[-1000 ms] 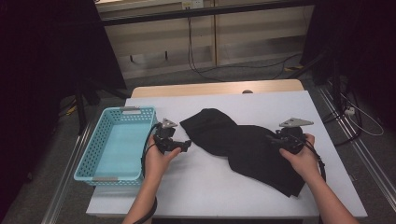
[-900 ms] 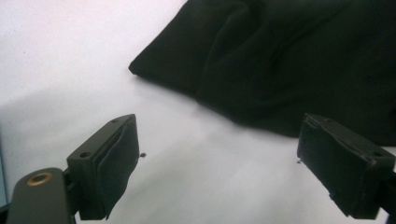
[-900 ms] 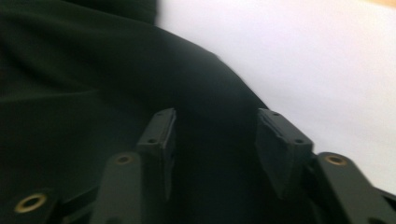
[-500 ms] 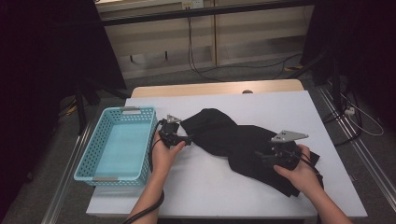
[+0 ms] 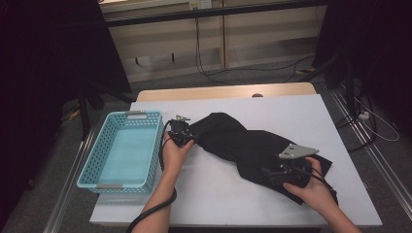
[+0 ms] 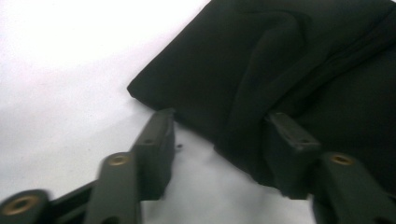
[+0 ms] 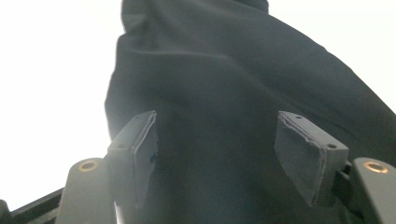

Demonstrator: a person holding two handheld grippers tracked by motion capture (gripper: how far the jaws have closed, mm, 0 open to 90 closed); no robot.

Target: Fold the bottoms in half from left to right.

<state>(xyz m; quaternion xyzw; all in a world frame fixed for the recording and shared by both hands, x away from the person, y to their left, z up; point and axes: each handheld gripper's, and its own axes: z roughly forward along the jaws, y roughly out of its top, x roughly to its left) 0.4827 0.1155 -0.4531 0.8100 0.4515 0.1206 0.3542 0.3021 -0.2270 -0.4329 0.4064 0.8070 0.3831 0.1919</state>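
Observation:
A black cloth (image 5: 243, 145) lies crumpled across the white table (image 5: 214, 194), running from centre to right. My left gripper (image 5: 187, 136) is at the cloth's left end. In the left gripper view the cloth's (image 6: 280, 56) folded edge lies between the left gripper's (image 6: 222, 135) jaws, which have just been closing and do not pinch it. My right gripper (image 5: 269, 174) hovers low over the cloth's right part, pointing left. Its jaws have just been opening. In the right gripper view the gripper (image 7: 217, 140) stands open above the dark fabric (image 7: 210, 84).
A light blue plastic basket (image 5: 92, 165) sits at the table's left edge, beside the left hand. A wooden strip (image 5: 223, 92) runs along the table's far edge. Cables and dark stands are on the floor beyond.
The left hand has slid right onto the cloth's left end and its jaws have narrowed. The right hand has drawn toward the front edge along the cloth, jaws wider.

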